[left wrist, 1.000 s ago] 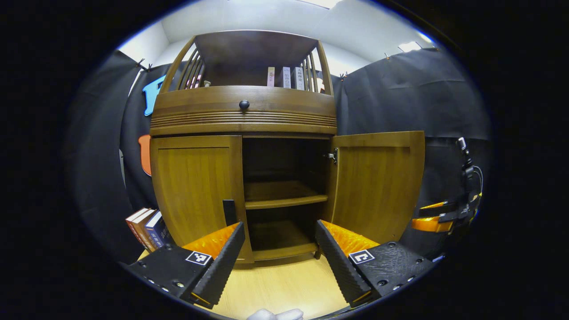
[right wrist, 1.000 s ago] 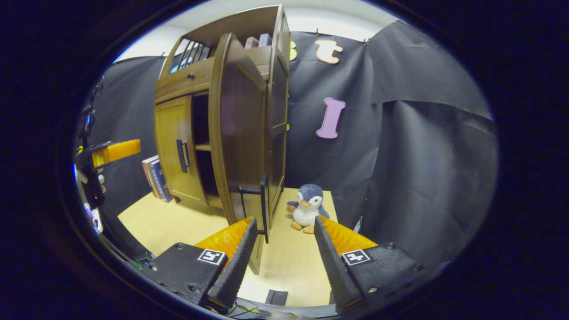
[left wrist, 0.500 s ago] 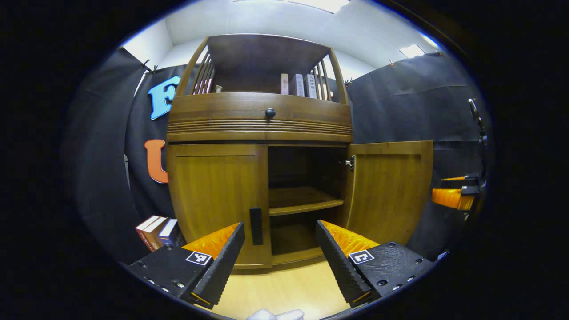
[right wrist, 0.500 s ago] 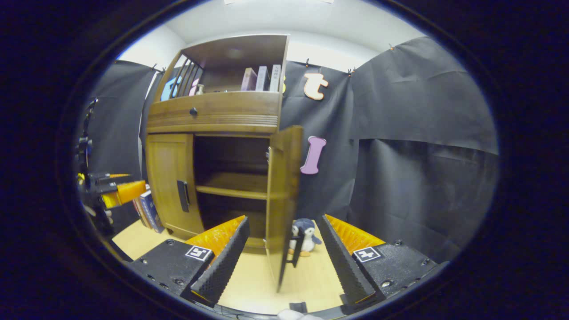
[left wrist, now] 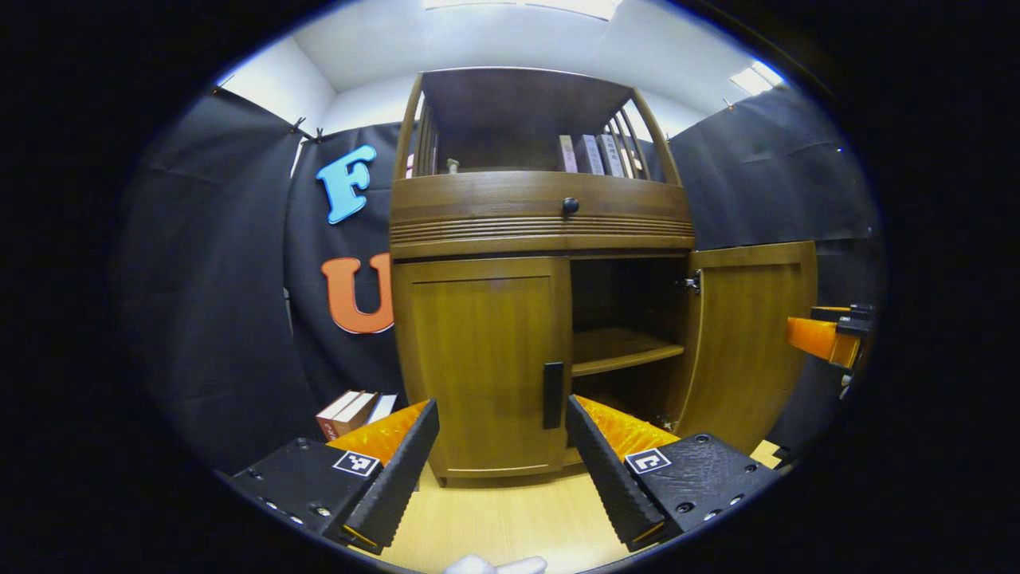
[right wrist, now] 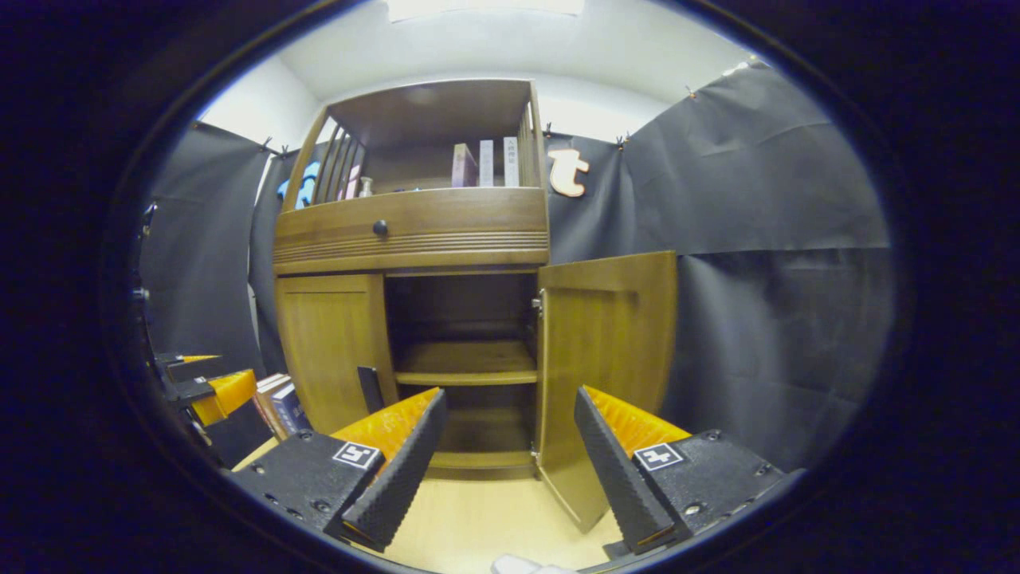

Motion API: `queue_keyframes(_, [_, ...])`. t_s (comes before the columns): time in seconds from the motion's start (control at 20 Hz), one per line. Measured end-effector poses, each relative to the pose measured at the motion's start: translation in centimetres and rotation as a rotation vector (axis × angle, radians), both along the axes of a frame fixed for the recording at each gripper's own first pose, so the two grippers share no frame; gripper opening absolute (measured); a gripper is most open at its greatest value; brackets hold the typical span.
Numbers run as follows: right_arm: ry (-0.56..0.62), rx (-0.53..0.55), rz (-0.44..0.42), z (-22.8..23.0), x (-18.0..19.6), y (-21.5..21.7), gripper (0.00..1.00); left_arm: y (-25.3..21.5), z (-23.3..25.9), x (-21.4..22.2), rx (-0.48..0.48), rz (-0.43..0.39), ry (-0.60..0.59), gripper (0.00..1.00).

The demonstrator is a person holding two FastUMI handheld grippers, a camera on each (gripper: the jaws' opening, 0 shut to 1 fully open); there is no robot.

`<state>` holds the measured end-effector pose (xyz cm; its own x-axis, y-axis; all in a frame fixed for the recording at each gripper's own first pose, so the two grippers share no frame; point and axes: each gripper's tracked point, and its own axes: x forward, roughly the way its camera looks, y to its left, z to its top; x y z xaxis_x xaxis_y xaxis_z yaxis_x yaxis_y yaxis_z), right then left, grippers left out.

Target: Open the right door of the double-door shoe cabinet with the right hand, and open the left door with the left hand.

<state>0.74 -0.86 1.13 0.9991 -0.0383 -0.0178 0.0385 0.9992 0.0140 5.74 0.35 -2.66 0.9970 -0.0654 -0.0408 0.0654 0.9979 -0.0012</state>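
Both the left gripper (left wrist: 502,466) and right gripper (right wrist: 510,462) hang spread; books (left wrist: 351,408) stand left of the shoe cabinet (left wrist: 542,231), left door (left wrist: 482,367) shut.

Cabinet (left wrist: 478,351) and books (left wrist: 351,408) on wooden floor (left wrist: 510,522)

Recording booth, probably | black cloth walls (right wrist: 765,239) | shoe cabinet (left wrist: 542,231)

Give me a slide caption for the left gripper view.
Open left gripper lined up with the closed left door's handle; right door already open.
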Motion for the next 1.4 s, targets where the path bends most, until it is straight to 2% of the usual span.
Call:
queue_keyframes(0.2, [0.063,-0.018,0.050,-1.5,0.9,2.3,1.00,0.2,-1.2,1.6,-0.020,0.014,0.025,0.96])
queue_keyframes(0.5, [0.085,-0.038,0.031,-1.1,1.1,1.8,1.00,-2.7,-2.2,7.7,-0.050,-0.004,0.003,0.96])
queue_keyframes(0.7, [0.093,-0.059,0.013,-0.8,0.7,1.1,1.00,-4.7,-3.4,12.8,-0.029,0.009,-0.025,0.96])
queue_keyframes(0.75, [0.097,-0.065,0.006,-0.8,0.5,0.8,1.00,-5.5,-3.9,13.9,-0.034,0.002,-0.025,1.00])
queue_keyframes(0.8, [0.103,-0.072,-0.003,-0.8,0.3,0.4,1.00,-6.3,-4.3,15.1,-0.044,-0.005,-0.016,0.95])
queue_keyframes(0.9, [0.116,-0.090,-0.026,-1.2,-0.2,-0.4,1.00,-7.2,-5.1,17.2,-0.054,-0.016,-0.005,0.95])
queue_keyframes(0.95, [0.124,-0.099,-0.038,-1.3,-0.5,-0.8,1.00,-7.4,-5.4,18.3,-0.051,-0.014,-0.005,0.88])
queue_keyframes(1.0, [0.135,-0.104,-0.048,-1.5,-0.6,-1.2,1.00,-7.6,-5.7,19.0,-0.042,-0.014,-0.005,0.95])
queue_keyframes(1.05, [0.145,-0.105,-0.054,-1.7,-0.9,-1.4,1.00,-7.7,-5.9,19.8,-0.034,-0.008,-0.004,0.95])
queue_keyframes(1.1, [0.150,-0.105,-0.061,-1.9,-1.0,-1.7,1.00,-8.0,-6.2,20.0,-0.038,-0.020,-0.004,0.89])
queue_keyframes(1.25, [0.170,-0.107,-0.077,-2.4,-1.3,-2.2,1.00,-8.7,-7.1,21.3,-0.036,-0.028,0.009,0.83])
queue_keyframes(1.3, [0.175,-0.107,-0.078,-2.6,-1.4,-2.3,1.00,-8.6,-7.5,21.4,-0.027,-0.025,0.016,0.65])
queue_keyframes(1.35, [0.179,-0.108,-0.078,-2.6,-1.4,-2.2,1.00,-8.6,-7.9,21.9,-0.020,-0.020,0.021,0.62])
queue_keyframes(1.4, [0.180,-0.109,-0.077,-2.7,-1.4,-2.2,1.00,-8.9,-8.3,22.0,-0.023,-0.030,0.029,0.65])
